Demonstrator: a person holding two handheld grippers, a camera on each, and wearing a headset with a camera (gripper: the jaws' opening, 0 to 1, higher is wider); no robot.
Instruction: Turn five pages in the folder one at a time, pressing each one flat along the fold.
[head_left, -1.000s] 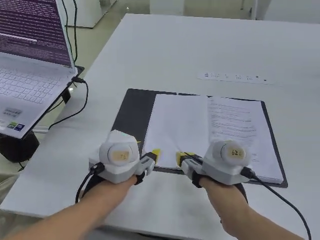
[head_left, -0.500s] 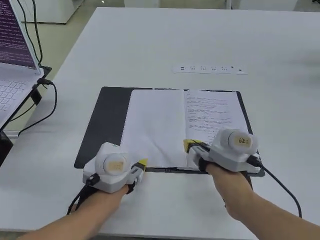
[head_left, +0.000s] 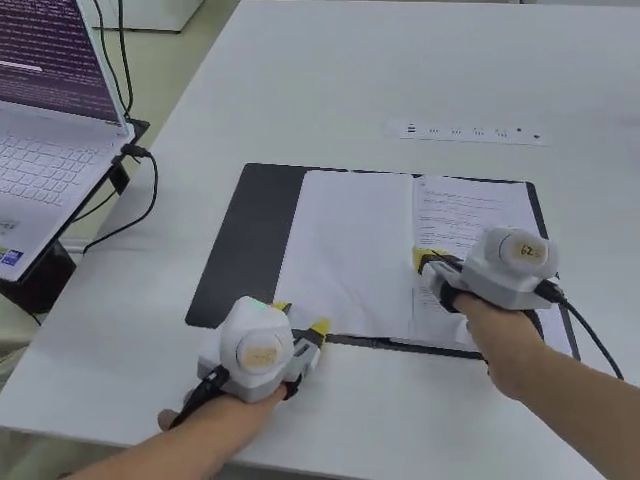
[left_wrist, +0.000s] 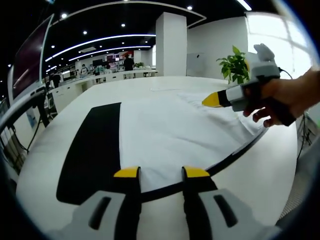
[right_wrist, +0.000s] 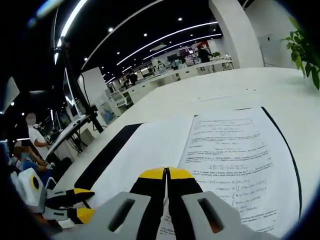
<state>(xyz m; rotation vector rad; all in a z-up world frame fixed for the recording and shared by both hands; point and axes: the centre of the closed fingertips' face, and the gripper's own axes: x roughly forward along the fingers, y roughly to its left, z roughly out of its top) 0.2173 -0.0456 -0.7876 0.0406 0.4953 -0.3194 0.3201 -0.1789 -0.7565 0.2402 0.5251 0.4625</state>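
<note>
One open black folder (head_left: 245, 240) is counted on one white table (head_left: 350, 80), with two pages exposed: one blank white sheet (head_left: 345, 250) and one printed sheet (head_left: 465, 215). Two white, yellow-tipped grippers are counted, a left gripper (head_left: 301, 316) and a right gripper (head_left: 422, 260). One white laptop (head_left: 45, 150) and one flat white power strip (head_left: 467, 132) are counted.

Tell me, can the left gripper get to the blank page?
Probably yes. The left gripper sits open at the near edge of the folder, right beside the blank page, with nothing between. The right gripper is away over the printed page.
</note>
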